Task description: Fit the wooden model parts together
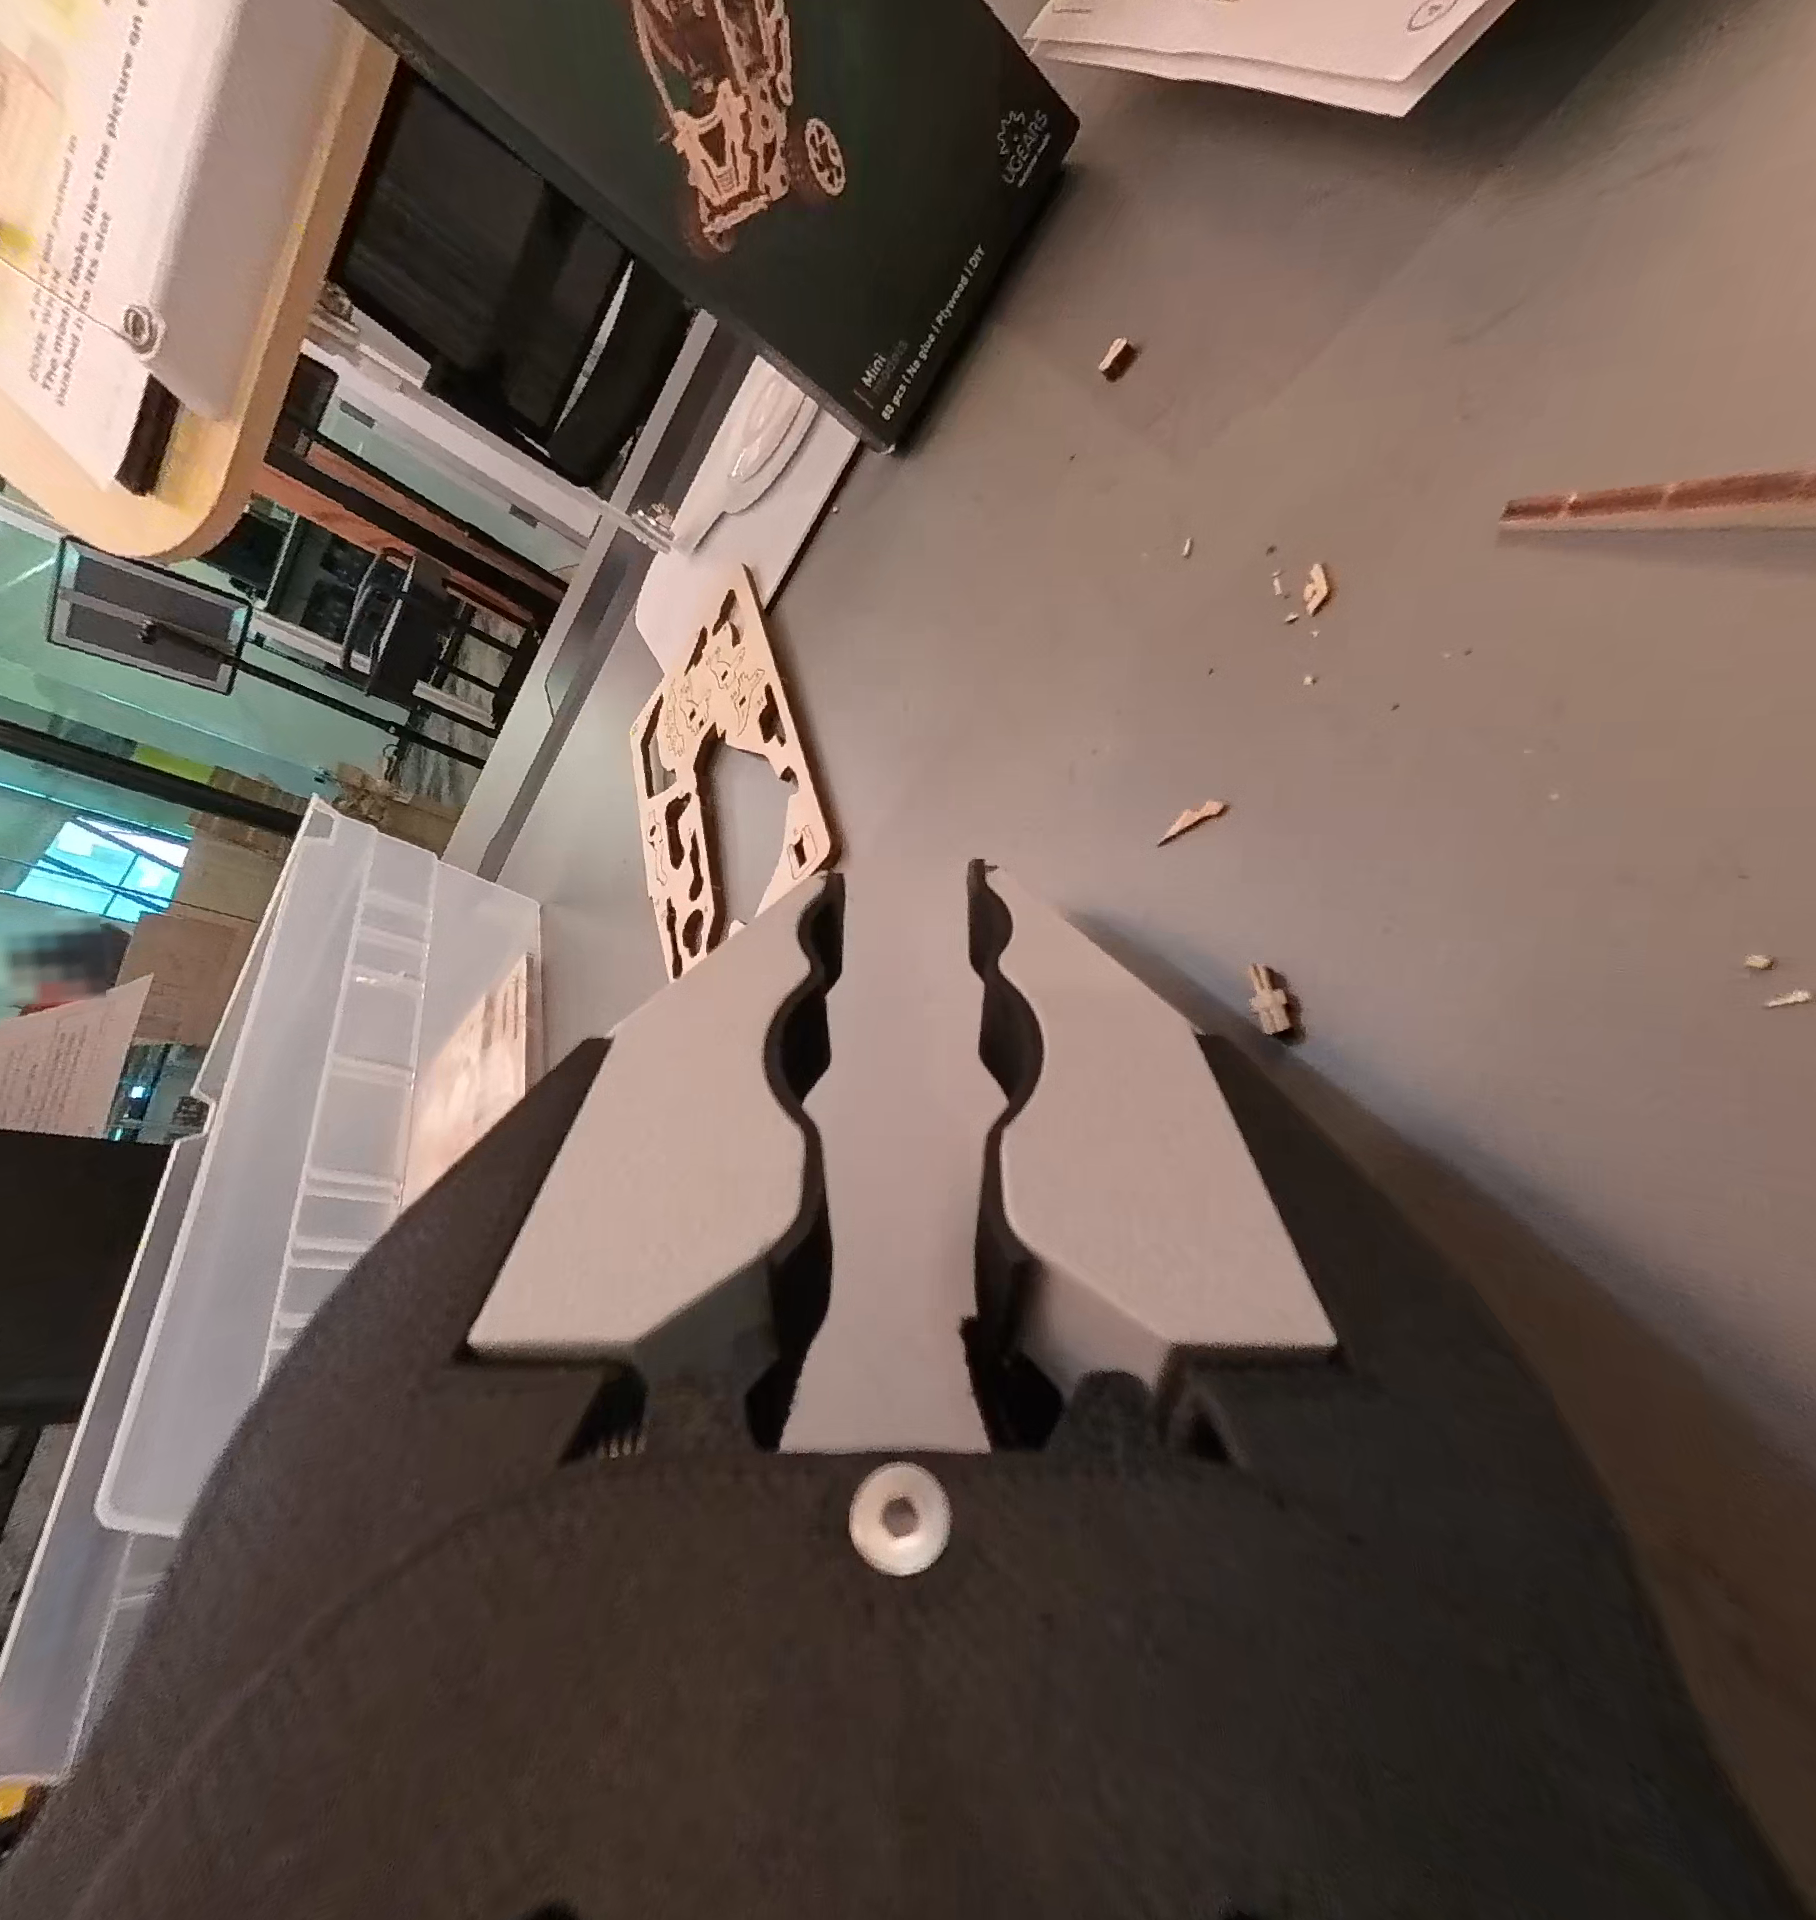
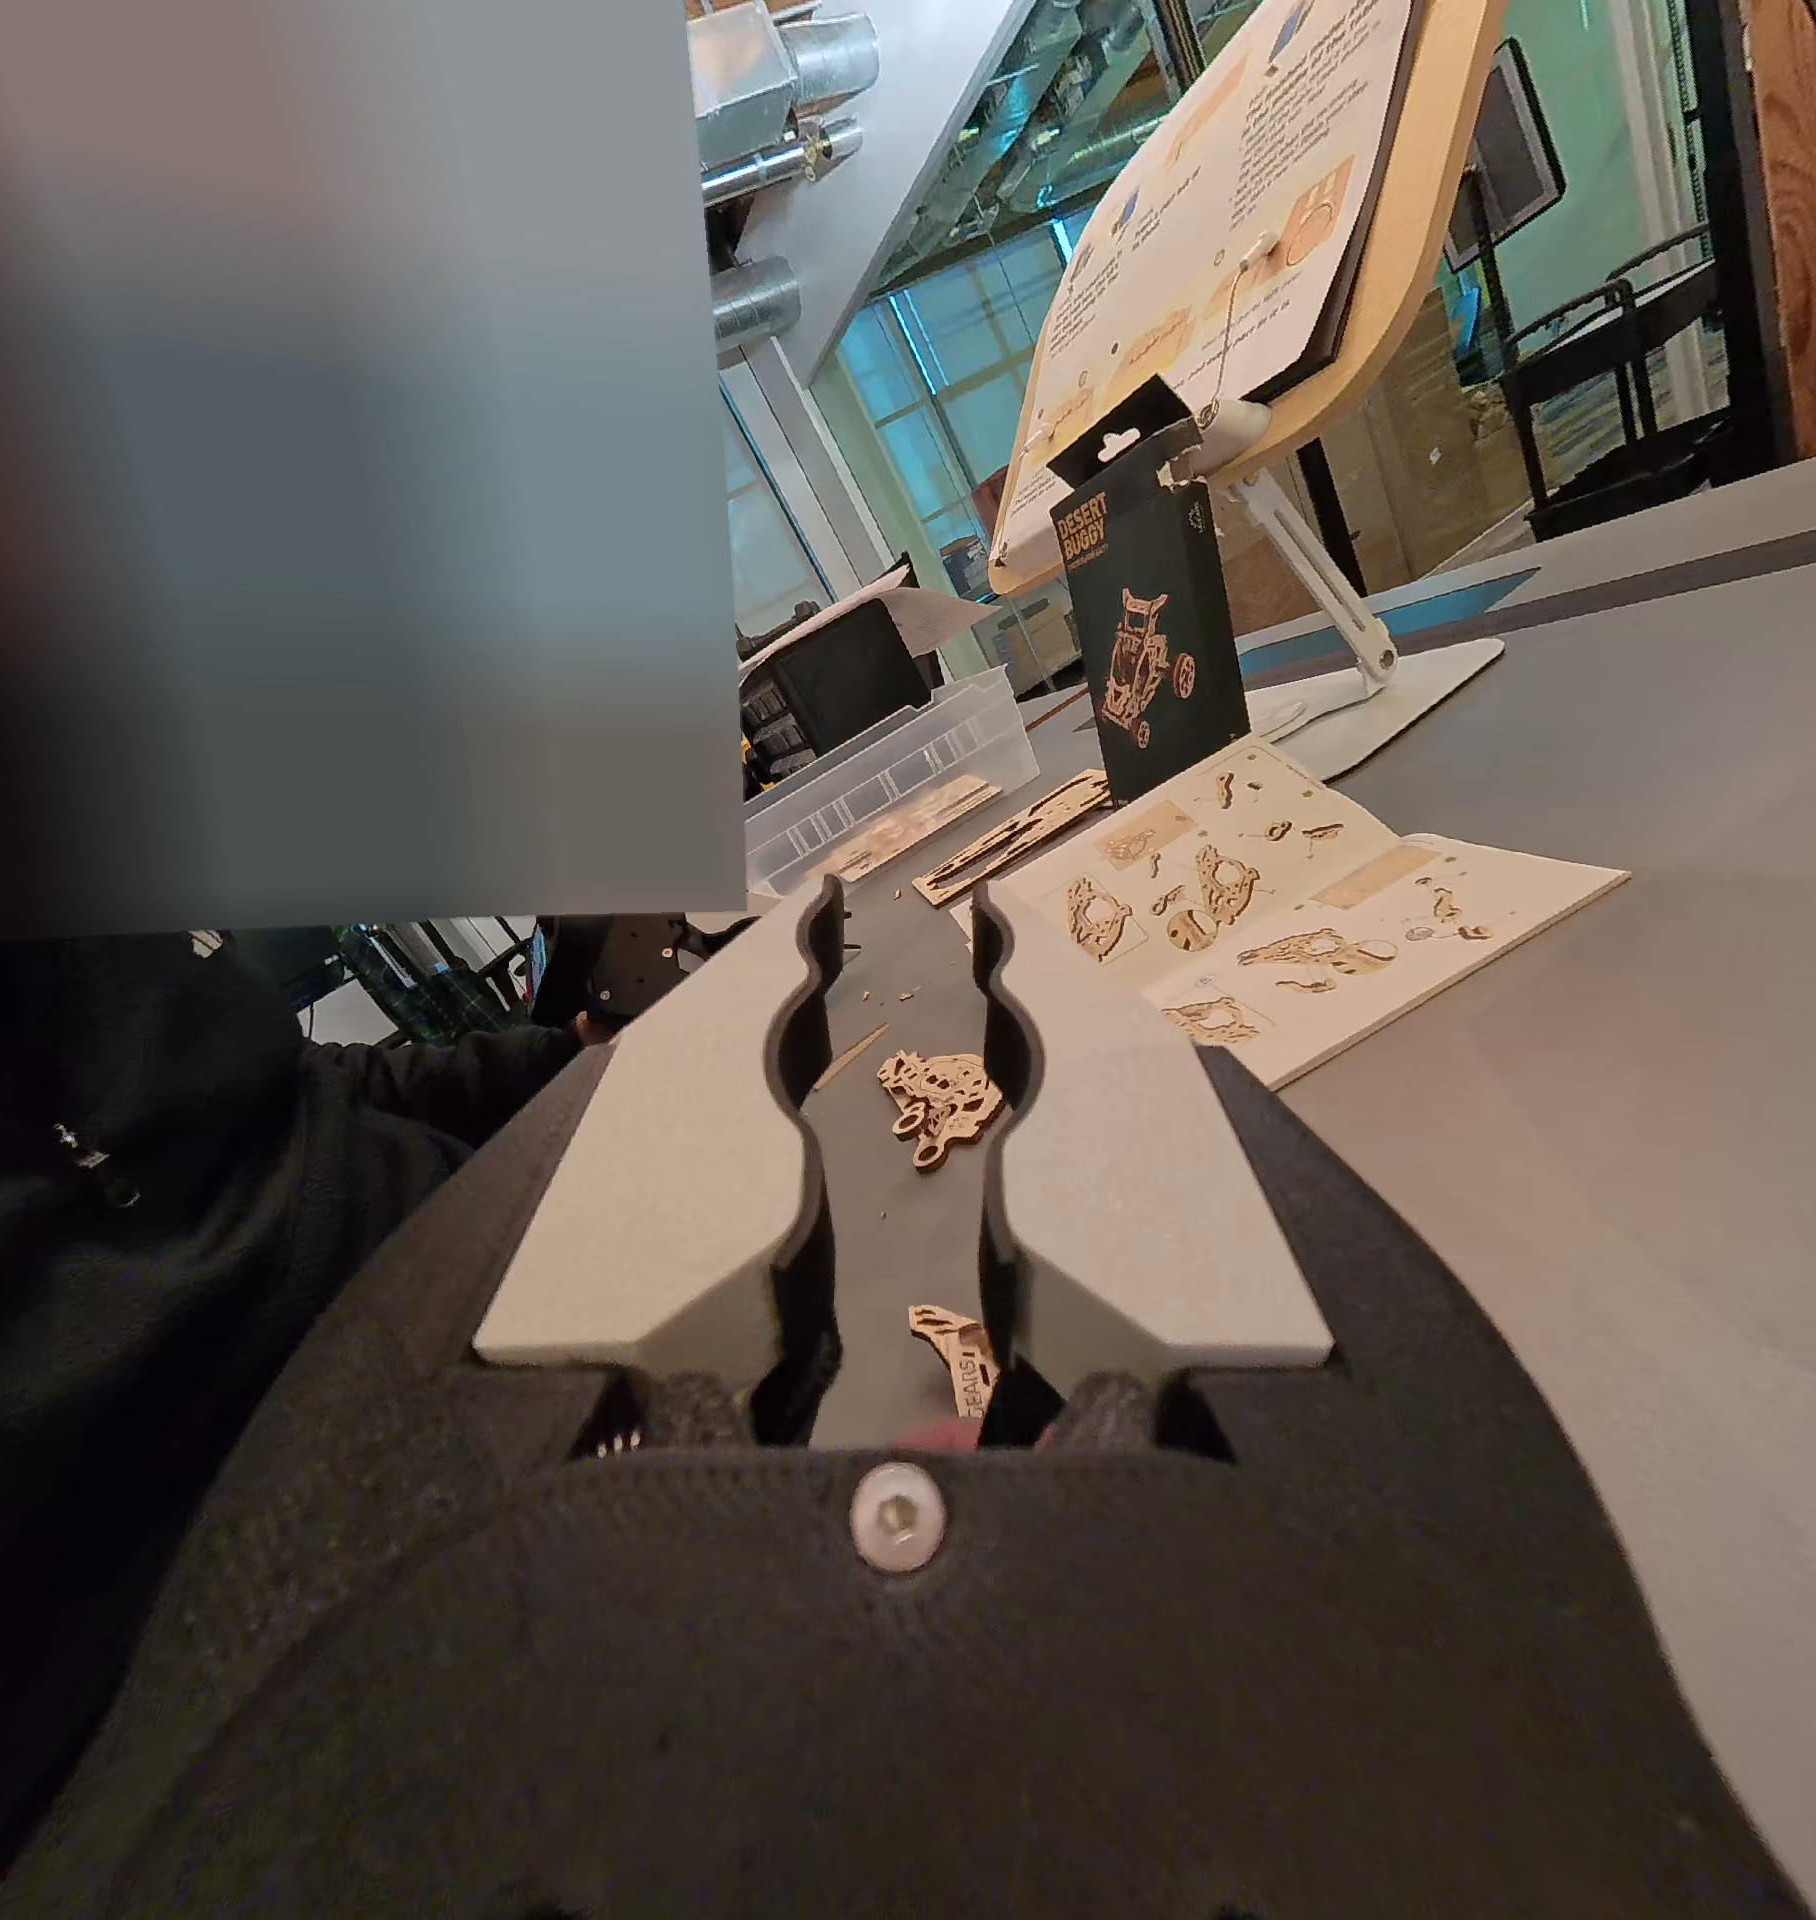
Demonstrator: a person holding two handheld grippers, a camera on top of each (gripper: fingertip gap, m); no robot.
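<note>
Between the right gripper's (image 2: 904, 914) two grey fingers (image 2: 675, 1164), seen through the gap and lying on the dark surface (image 2: 1610, 1039) below, sits the partly built wooden assembly (image 2: 940, 1101). It lies ahead of the finger roots and behind the tips, slightly toward the right-hand finger, and no pad touches it. A second pale wooden part (image 2: 951, 1351) shows nearer the camera, close under the root of the right-hand finger; whether it touches that finger cannot be told. The jaws of this gripper stand narrowly apart and hold nothing.

The assembly's long axis appears to run obliquely, from far-left to near-right across the gap, with a small lobed end pointing toward the camera. Judged from this, the right gripper is the nearer one, and a grasp would call for a descent with the jaws turned across that axis.

The left gripper (image 1: 904, 883) likewise has its jaws narrowly apart and bare, over grey surface. A punched wooden sheet (image 1: 738, 769) lies just beyond its left fingertip, and a small loose wooden peg (image 1: 1270, 1000) lies off to its right, apart from the fingers. An open instruction booklet (image 2: 1299, 914) lies beyond the right gripper.
</note>
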